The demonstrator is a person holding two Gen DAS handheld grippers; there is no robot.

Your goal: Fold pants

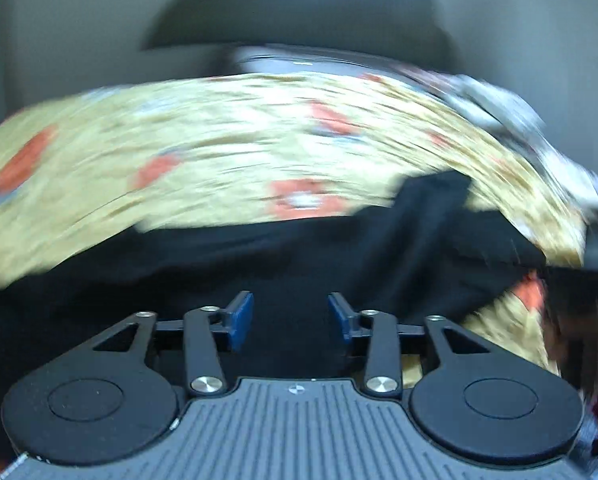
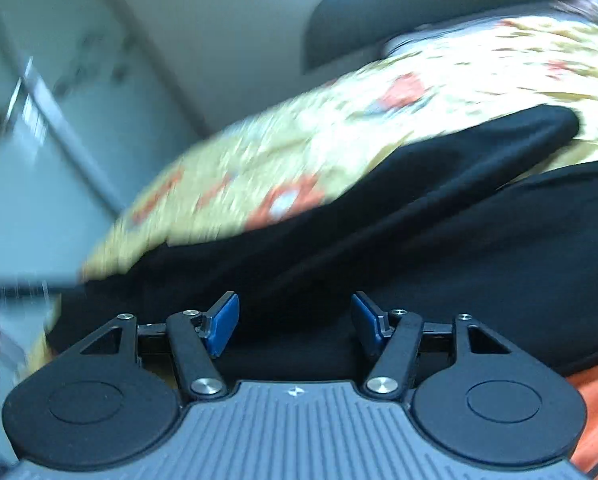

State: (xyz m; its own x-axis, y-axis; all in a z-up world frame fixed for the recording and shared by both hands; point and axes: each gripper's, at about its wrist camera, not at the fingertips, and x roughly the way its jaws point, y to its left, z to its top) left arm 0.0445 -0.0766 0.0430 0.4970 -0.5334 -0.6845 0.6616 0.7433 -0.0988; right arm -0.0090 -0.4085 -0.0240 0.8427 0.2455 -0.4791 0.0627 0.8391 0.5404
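Black pants (image 1: 259, 264) seemingly lie lengthwise left-to-right across the floral sheet (image 1: 219, 140).

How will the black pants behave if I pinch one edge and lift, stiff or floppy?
Probably floppy: the black pants lie in soft folds and rumples on the yellow patterned cover, so a lifted edge should drape and trail. They look like thin matte cloth, likely light and not slippery. Both the left gripper and right gripper are open, holding nothing.
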